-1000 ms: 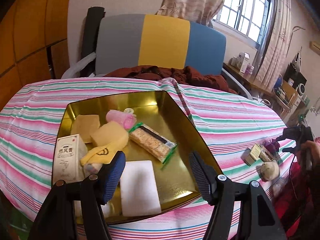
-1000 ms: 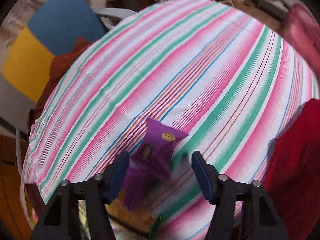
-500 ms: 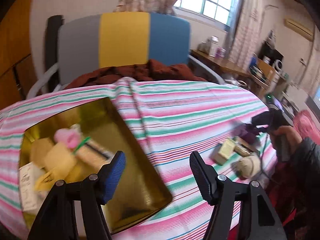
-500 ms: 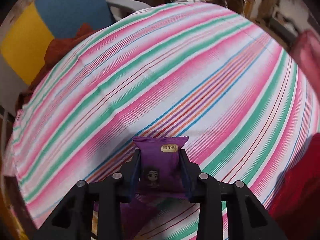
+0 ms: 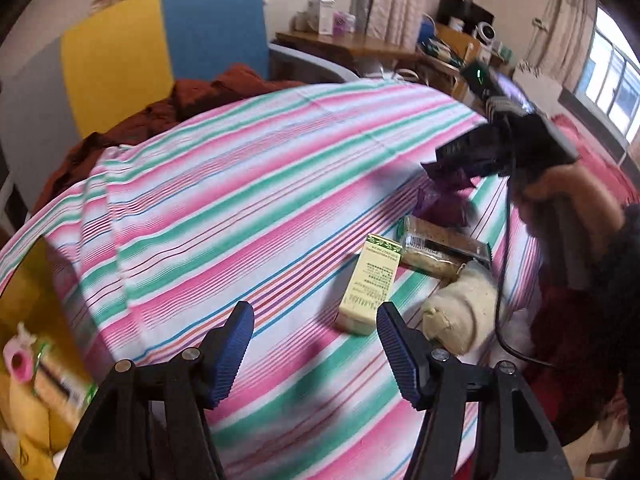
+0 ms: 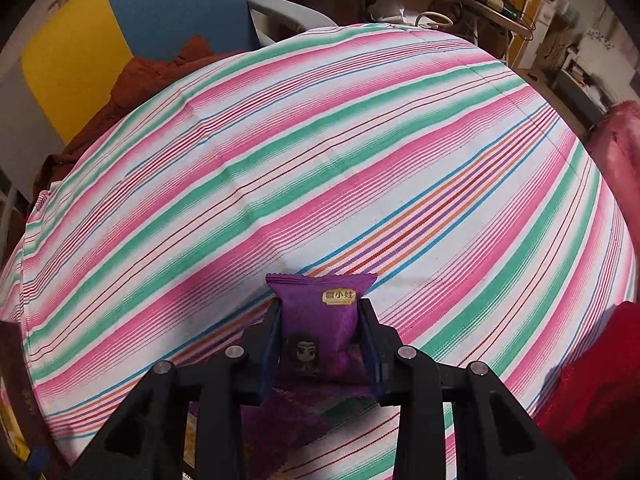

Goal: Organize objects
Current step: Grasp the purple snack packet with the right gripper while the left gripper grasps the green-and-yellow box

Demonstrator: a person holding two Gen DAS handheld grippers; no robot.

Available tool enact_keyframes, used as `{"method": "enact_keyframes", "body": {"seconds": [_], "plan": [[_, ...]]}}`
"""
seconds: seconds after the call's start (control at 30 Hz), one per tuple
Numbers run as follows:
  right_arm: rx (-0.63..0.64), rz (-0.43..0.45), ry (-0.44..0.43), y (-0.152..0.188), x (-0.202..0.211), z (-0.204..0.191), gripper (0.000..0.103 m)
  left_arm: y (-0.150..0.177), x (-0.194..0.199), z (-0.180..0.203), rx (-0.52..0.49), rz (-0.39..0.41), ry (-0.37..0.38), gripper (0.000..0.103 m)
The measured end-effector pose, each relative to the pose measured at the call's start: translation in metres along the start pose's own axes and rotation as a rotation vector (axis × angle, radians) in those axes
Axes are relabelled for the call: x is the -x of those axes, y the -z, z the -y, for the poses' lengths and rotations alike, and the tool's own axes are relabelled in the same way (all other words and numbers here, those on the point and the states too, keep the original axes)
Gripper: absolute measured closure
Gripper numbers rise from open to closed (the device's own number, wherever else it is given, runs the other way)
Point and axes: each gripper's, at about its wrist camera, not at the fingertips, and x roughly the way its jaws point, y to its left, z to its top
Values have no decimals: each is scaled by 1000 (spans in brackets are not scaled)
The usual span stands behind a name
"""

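Now right gripper point(image 6: 320, 320) jaws clenched on purple snack packet point(image 6: 322, 316) above striped worktop point(image 6: 320, 160); left gripper point(image 5: 314, 340) jaws released, empty.

My left wrist camera looks forward between the open blue-padded fingers of the left hand-held gripper point(image 5: 314, 344), facing across the surface under its pink, green and white striped cloth point(image 5: 248, 208) toward the right side, from some way above. It takes in the right hand-held gripper point(image 5: 448, 168), seen from outside. My right wrist camera sits low and close, looking along its own hand-held gripper point(image 6: 320, 336) and a purple snack packet point(image 6: 320, 320) clamped there, toward the far edge. Both views share the striped cloth point(image 6: 320, 168), the yellow-and-blue chair back point(image 5: 160, 40) and the cluttered wooden desk point(image 5: 352, 44) beyond.
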Motion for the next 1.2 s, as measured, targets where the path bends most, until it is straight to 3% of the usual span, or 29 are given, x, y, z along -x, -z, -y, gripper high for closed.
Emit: {"method": "enact_keyframes", "body": {"seconds": [0.3, 0.33, 0.47, 0.6, 0.83, 1.07, 1.2], "plan": [[77, 18, -71, 5, 4, -18, 67, -14, -46, 25, -151, -76, 77, 40], [91, 15, -66, 7, 5, -21, 67, -15, -50, 26, -156, -81, 78, 43], [107, 7, -53, 10, 3, -23, 67, -17, -65, 25, -134, -110, 97, 73], [83, 6, -52, 2, -5, -23, 67, -10, -64, 23, -97, -77, 95, 73], [85, 76, -134, -3, 7, -28, 67, 2, -54, 13, -12, -49, 64, 73], [206, 126, -239, 0, 15, -61, 67, 18, -29, -4, 89, -28, 40, 73], [271, 137, -273, 7, 21, -74, 67, 24, 1, -9, 108, 33, 20, 73]]}}
